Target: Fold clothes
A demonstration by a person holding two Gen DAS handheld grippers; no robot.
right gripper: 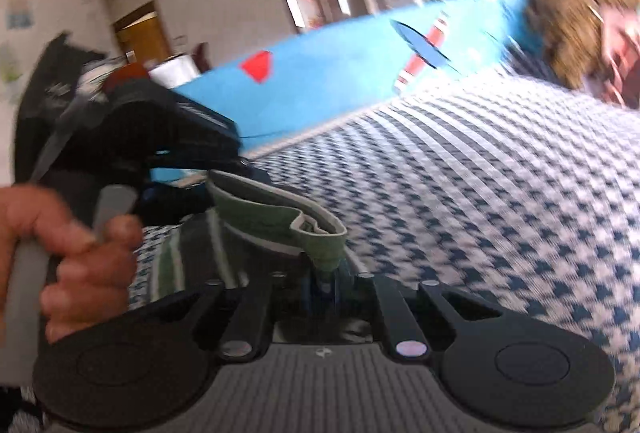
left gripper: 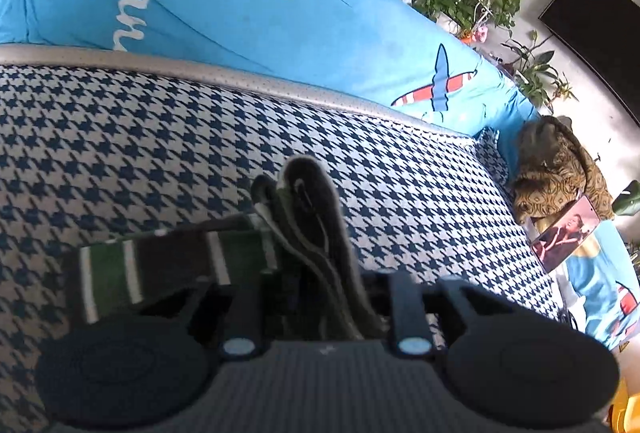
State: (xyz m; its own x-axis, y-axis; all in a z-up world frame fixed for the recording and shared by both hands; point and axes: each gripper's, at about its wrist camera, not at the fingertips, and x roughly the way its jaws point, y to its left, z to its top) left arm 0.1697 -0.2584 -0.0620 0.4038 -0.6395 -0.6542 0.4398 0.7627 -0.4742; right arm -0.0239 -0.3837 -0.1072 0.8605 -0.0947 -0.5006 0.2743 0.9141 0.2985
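Striped garment (left gripper: 168, 269), green, dark and white, is being held over the houndstooth sofa cushion (left gripper: 160, 137), bunched just ahead of both tools. The left tool (left gripper: 320, 289) is being kept clenched on a thick folded wad of its hem, and the right tool (right gripper: 320, 273) is being pinched tight on a green corner. Judging by the blur, the cloth is being carried across the cushion. For a clean fold, both grips are best kept level and the edge kept taut between them, before the cloth is being laid down flat ahead of the tools.
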